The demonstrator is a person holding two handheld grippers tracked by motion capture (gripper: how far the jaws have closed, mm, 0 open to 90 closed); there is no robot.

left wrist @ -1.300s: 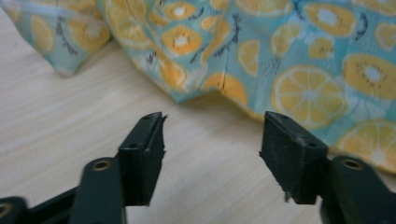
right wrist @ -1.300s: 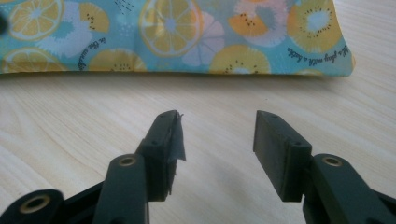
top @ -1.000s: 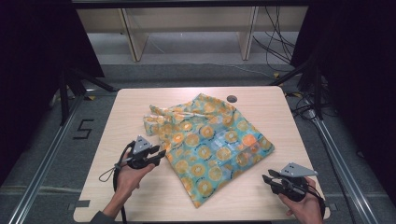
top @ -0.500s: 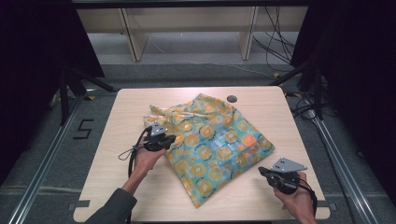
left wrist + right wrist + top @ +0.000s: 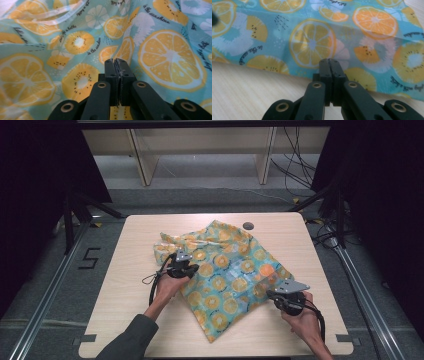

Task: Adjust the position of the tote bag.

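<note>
High view: fruit-print cloth (image 5: 227, 270) lies rumpled mid-bench (image 5: 130, 270). Left tool (image 5: 182, 269) sits on its left part, right tool (image 5: 285, 297) at its right edge.
Left gripper view: jaws have just closed, now fully together over the cloth (image 5: 160, 50); can't tell if fabric is pinched.
Right gripper view: jaws likewise just closed, tips at the cloth (image 5: 312, 45) edge; grip unclear.

Even overhead light, dark surroundings in the high view; gripper views soft at the edges.
</note>
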